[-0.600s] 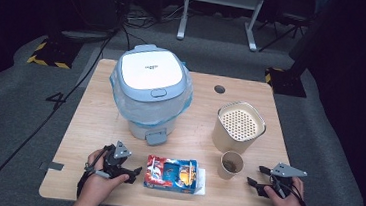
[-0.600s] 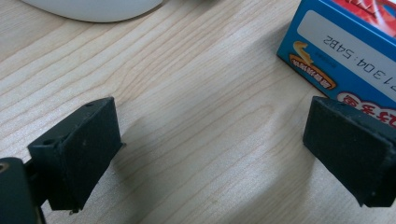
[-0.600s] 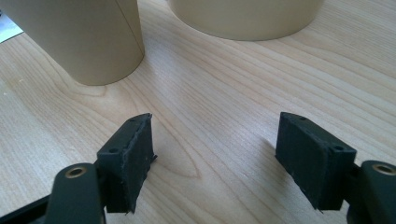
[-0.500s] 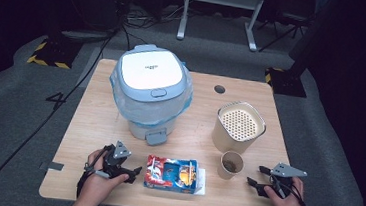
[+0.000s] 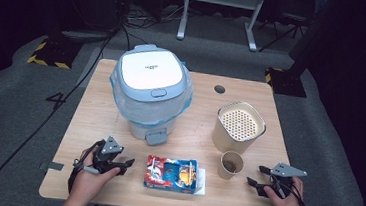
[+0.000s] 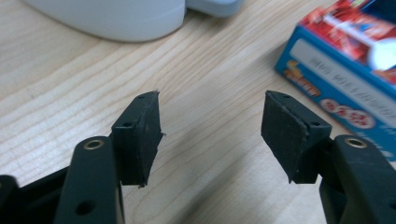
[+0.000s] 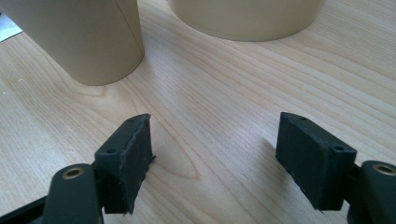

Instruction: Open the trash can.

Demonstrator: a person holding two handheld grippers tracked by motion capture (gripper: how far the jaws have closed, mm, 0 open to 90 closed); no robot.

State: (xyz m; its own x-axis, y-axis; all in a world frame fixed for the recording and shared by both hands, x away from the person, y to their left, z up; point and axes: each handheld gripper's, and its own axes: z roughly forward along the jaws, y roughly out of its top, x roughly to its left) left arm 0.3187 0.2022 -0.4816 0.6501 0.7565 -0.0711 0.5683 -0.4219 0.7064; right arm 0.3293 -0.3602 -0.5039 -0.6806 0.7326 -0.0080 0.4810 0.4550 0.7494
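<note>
My left gripper [image 5: 126, 164] rests low on the wooden table [image 5: 95, 110] near its front left, jaws apart with bare wood between them [image 6: 211, 123]. A red and blue carton [image 5: 172, 174] lies flat just to its right; its blue edge [image 6: 345, 79] shows beyond the right jaw. My right gripper [image 5: 256, 178] sits at the front right, open and holding nothing [image 7: 215, 154]. A small tan cup [image 5: 231, 165] stands just left of it, and its base [image 7: 77, 39] rises ahead of the left jaw.
A white bin with a blue lid [image 5: 150, 95] and a plastic liner stands at the table's middle left. A tan canister with a perforated top [image 5: 239, 125] stands behind the cup. A round cable hole [image 5: 219, 89] is at the back. Dark floor and cables surround the table.
</note>
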